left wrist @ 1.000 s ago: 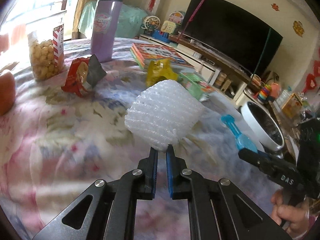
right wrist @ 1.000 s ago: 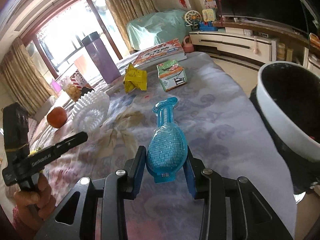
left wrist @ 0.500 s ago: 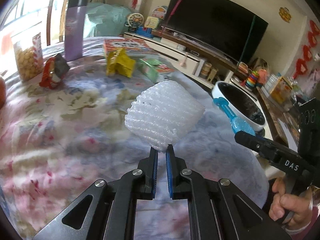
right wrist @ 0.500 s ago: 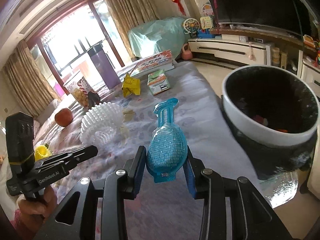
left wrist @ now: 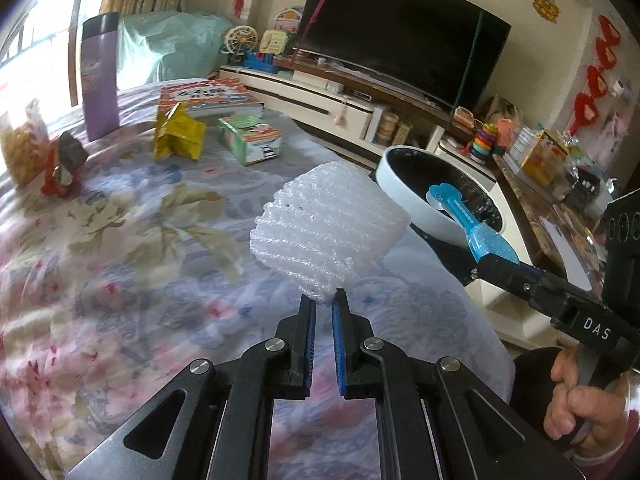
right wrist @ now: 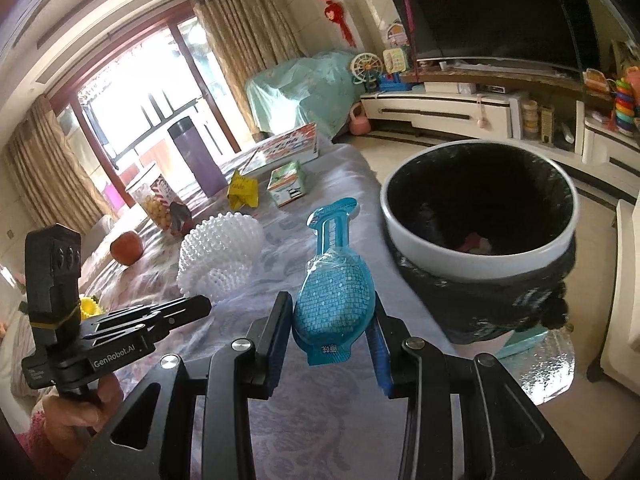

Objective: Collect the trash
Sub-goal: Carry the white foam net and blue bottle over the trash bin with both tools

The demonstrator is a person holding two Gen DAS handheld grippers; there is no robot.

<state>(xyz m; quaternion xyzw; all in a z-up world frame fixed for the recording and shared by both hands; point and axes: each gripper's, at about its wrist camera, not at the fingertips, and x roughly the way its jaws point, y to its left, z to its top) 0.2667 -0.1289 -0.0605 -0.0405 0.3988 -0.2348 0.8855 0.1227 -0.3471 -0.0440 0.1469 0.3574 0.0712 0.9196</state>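
Both grippers now nearer white trash bin, ahead-right of right gripper. Left gripper, marked "GenRobot.AI", pinches white foam net by edge. Right gripper, marked "DAS", clamps blue packet between fingers.

A home living room: television on a low cabinet, curtained balcony doors

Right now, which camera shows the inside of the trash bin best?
The right wrist view: the trash bin opens toward it, with scraps visible at the bottom. The left wrist view shows it far off, partly behind the blue packet.
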